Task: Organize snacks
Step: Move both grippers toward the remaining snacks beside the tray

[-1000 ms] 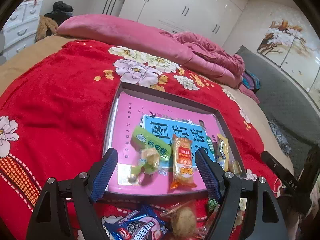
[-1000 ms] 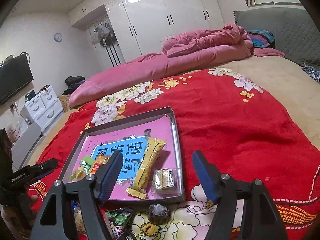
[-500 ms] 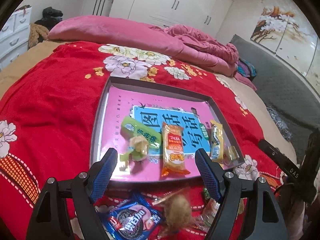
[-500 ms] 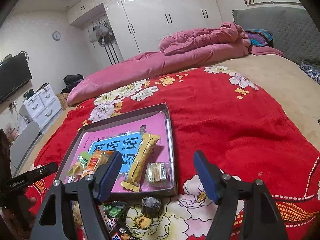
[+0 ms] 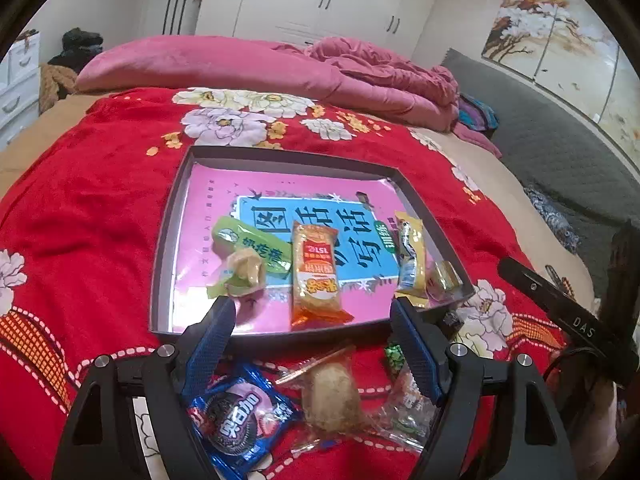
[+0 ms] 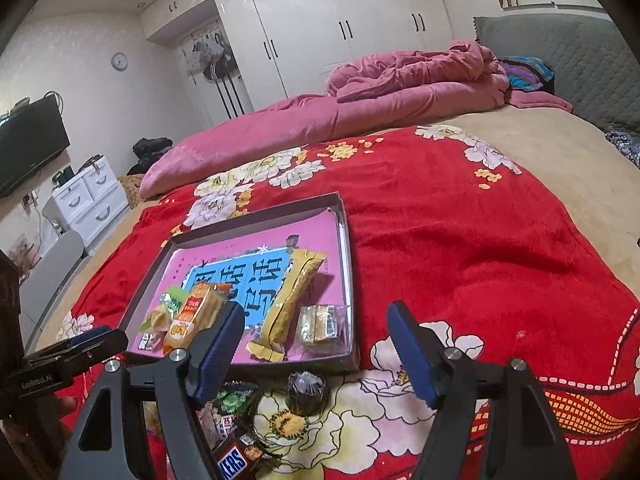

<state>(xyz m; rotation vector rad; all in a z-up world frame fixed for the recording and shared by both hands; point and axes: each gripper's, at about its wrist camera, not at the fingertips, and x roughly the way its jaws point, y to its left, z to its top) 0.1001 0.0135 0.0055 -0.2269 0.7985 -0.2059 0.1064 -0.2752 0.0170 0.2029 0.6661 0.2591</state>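
A shallow grey tray lined with a pink and blue book cover lies on the red flowered blanket. In it lie a green packet, a pale round sweet, an orange packet, a yellow bar and a small clear-wrapped biscuit. My left gripper hovers open at the tray's near edge, nothing between its fingers. Under it lie a blue Oreo packet and a clear-wrapped cake. My right gripper is open near the tray's near right corner, above a dark round sweet and a Snickers bar.
A pink quilt is heaped along the far side of the bed. White wardrobes stand behind it, and a white drawer unit at the left. A grey headboard runs along the right. The other gripper's black body shows at the right edge.
My left gripper has drawn back from the tray, so more of the loose snacks below it show and the tray sits further off. The right gripper has hardly moved.
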